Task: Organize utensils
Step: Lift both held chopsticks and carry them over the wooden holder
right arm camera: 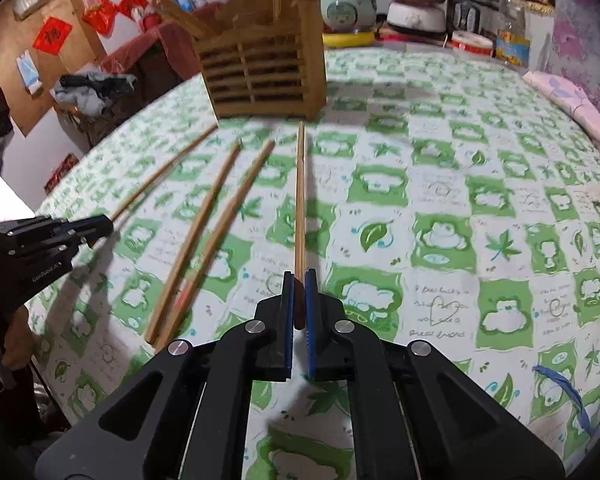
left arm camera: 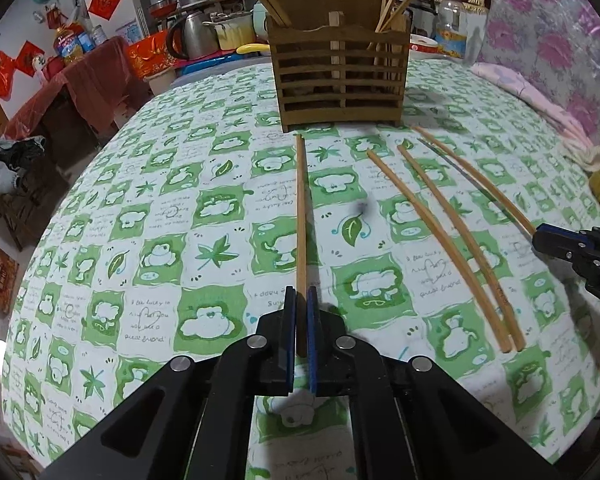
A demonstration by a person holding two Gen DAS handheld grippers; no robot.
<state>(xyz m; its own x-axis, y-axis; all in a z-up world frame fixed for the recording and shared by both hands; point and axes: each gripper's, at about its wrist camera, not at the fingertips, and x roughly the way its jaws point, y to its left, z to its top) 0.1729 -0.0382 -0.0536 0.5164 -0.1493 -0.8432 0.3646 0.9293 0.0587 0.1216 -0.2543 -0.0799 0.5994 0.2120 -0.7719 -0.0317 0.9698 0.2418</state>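
A: Starting on the left, what step is this?

B: Pick-up. The left tongs point(left arm camera: 301, 300) are clenched on the near end of one chopstick point(left arm camera: 301, 216), which points straight toward the wooden holder point(left arm camera: 340, 80) at the far side of the desk point(left arm camera: 140, 240). Two loose chopsticks point(left arm camera: 452, 248) lie side by side in the middle, untouched.

A: And on the right?

B: The right tongs point(right arm camera: 299, 284) are clamped on another chopstick point(right arm camera: 299, 200), likewise aimed at the holder.

A: Next move?

B: I'd judge each stick must be lifted, tipped upright and dropped into a compartment already holding chopsticks, clearing the holder's front slats.

A: Anything unclear?

B: Whether the sticks' far tips are off the cloth is hard to tell. The compartment floors are hidden behind the slats, and the tops of the standing chopsticks are cut off.
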